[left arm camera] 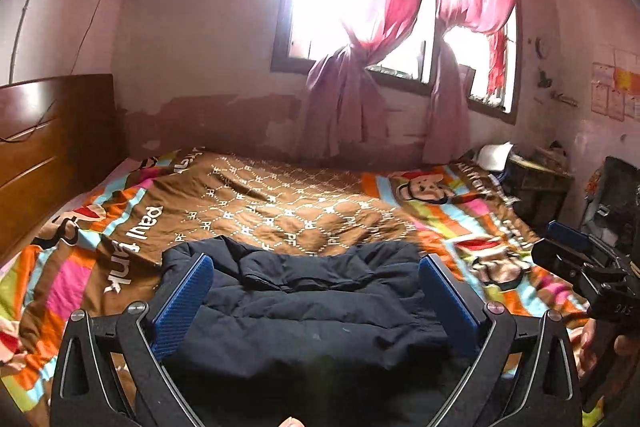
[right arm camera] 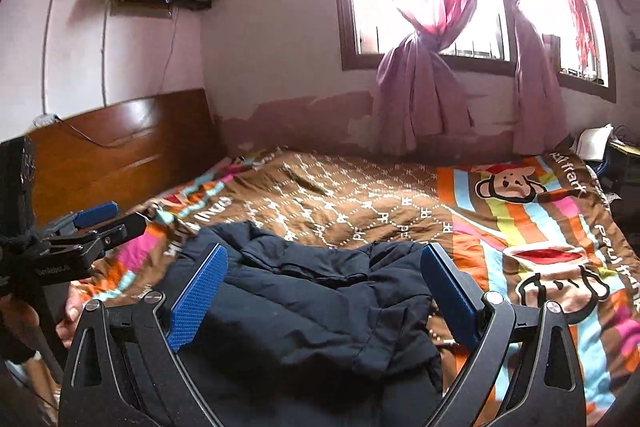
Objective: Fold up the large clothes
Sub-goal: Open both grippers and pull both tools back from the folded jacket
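A dark navy padded jacket (left arm camera: pixel 316 307) lies crumpled on the near side of the bed, also seen in the right wrist view (right arm camera: pixel 312 303). My left gripper (left arm camera: pixel 316 267) is open, its blue pads (left arm camera: pixel 184 299) wide apart above the jacket, holding nothing. My right gripper (right arm camera: pixel 324 259) is open too, its pads (right arm camera: pixel 198 299) spread over the jacket. The right gripper shows at the right edge of the left wrist view (left arm camera: pixel 576 255); the left gripper shows at the left edge of the right wrist view (right arm camera: pixel 92 227).
The bed carries a brown and striped cartoon quilt (left arm camera: pixel 280 203). A wooden headboard (left arm camera: pixel 48 147) stands at the left. Pink curtains (left arm camera: pixel 360 7) hang at the window beyond the bed. Cluttered furniture (left arm camera: pixel 536 179) sits at the far right.
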Demonstrator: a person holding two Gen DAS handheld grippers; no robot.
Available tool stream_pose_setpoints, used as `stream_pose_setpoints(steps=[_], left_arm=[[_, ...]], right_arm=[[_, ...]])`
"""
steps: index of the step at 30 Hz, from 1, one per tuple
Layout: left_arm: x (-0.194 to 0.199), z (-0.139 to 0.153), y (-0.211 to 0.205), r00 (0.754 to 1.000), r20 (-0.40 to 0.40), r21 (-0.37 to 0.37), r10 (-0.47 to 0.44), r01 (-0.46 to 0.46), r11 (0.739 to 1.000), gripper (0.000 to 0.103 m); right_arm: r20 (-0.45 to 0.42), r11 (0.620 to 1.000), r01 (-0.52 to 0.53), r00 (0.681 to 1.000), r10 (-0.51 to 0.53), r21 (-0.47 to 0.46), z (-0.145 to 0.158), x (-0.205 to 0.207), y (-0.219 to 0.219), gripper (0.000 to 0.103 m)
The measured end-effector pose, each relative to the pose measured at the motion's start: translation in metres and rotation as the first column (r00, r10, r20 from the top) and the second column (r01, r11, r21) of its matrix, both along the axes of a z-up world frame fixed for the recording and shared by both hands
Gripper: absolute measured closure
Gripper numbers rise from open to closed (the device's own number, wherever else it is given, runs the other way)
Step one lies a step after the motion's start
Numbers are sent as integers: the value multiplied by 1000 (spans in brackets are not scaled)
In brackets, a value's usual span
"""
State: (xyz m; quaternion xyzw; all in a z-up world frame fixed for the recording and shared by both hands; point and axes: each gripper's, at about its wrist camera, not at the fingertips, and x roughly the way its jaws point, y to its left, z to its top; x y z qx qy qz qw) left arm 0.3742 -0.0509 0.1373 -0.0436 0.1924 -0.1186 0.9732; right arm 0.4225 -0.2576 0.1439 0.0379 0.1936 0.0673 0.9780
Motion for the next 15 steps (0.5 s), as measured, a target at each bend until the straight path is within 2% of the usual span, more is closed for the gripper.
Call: stream_pose_setpoints(steps=[5,10,15], left_arm=[[-58,31,8,1000,10,-33,-26,27,999,0],[-117,49,10,998,56,47,12,-14,999,0],[-167,49,12,996,84,108,29,-38,993,0]], right_arm=[[43,999,12,999,-14,46,30,-62,1,3],[69,998,11,997,-15,57,42,-110,4,2],[68,998,-6,998,2,55,42,-150,9,2]])
